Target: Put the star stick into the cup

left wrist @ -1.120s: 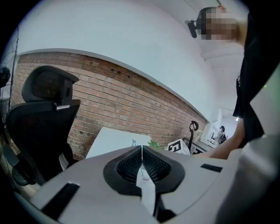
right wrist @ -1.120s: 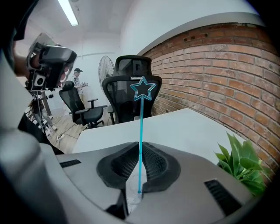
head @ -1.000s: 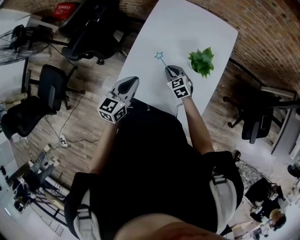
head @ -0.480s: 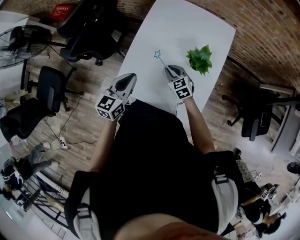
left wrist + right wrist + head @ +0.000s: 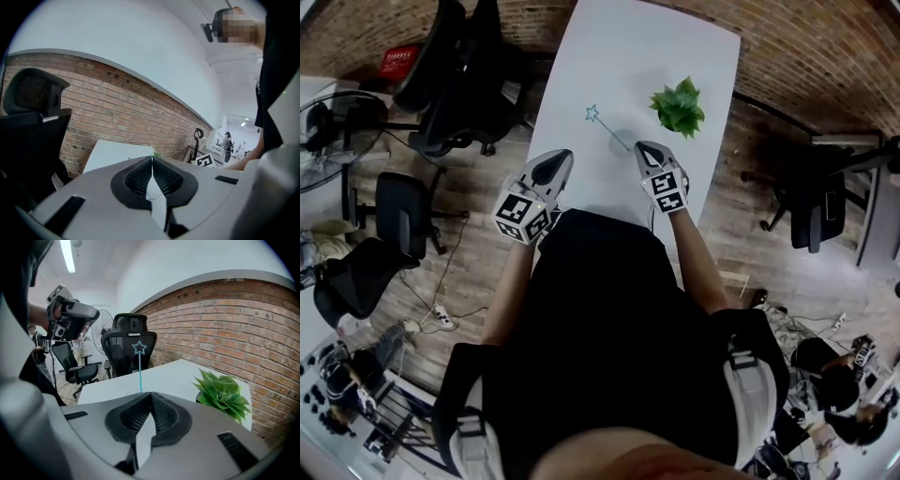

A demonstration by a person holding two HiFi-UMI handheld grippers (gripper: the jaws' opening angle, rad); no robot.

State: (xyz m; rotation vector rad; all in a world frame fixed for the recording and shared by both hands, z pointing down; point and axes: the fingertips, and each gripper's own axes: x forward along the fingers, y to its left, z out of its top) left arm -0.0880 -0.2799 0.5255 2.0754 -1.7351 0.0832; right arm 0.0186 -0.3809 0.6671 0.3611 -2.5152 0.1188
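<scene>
The star stick (image 5: 609, 129) is a thin blue rod topped with a star outline. It stands tilted on the white table (image 5: 637, 47), its foot inside what looks like a clear cup (image 5: 623, 142), which is faint and hard to make out. In the right gripper view the star stick (image 5: 140, 366) rises just beyond and slightly left of the jaw tips, with a faint rim around its foot. My right gripper (image 5: 643, 146) (image 5: 151, 393) is shut with nothing between its jaws. My left gripper (image 5: 558, 157) (image 5: 152, 158) is shut and empty, over the table's near left edge.
A green potted plant (image 5: 678, 106) (image 5: 222, 392) stands right of the stick on the table. Black office chairs (image 5: 455, 84) crowd the floor at the left, and another chair (image 5: 811, 202) is at the right. A fan (image 5: 323, 127) stands far left. A brick wall runs behind the table.
The head view has shifted, so the table sits higher and more to the left. The stick's foot, which met the right gripper's tip, now stands a little left of it.
</scene>
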